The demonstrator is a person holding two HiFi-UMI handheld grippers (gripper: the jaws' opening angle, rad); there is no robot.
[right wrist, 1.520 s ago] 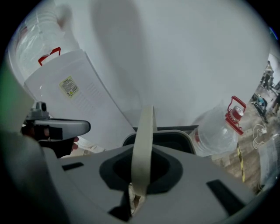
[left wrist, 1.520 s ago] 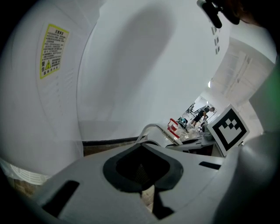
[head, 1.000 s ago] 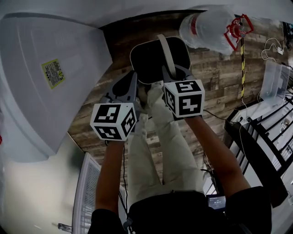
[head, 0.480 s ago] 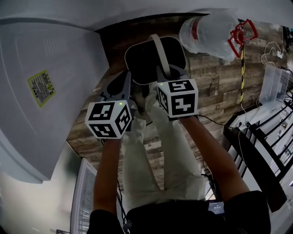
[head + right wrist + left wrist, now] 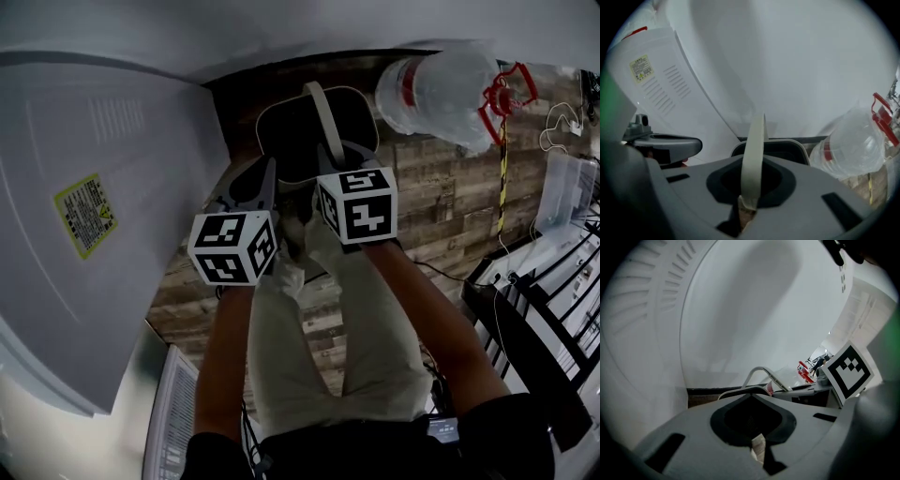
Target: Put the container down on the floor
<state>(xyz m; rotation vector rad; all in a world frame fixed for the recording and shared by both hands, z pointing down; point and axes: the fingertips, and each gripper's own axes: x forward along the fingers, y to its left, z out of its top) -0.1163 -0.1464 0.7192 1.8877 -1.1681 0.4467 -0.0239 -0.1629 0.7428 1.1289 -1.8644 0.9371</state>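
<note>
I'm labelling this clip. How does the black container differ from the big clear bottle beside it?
The container is opaque black with a pale rim; the bottle is clear plastic with red fittings. The container faces open side up; the bottle lies on its side on the wood floor. The right gripper pinches the container's pale handle; no gripper touches the bottle. Both are near the white wall.

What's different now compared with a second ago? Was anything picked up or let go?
The left gripper and right gripper have sunk a little toward the wooden floor, the black container going down with them. Nothing was grabbed or released: the right gripper stays shut on the container's white handle. The water bottle lies where it was.
</note>
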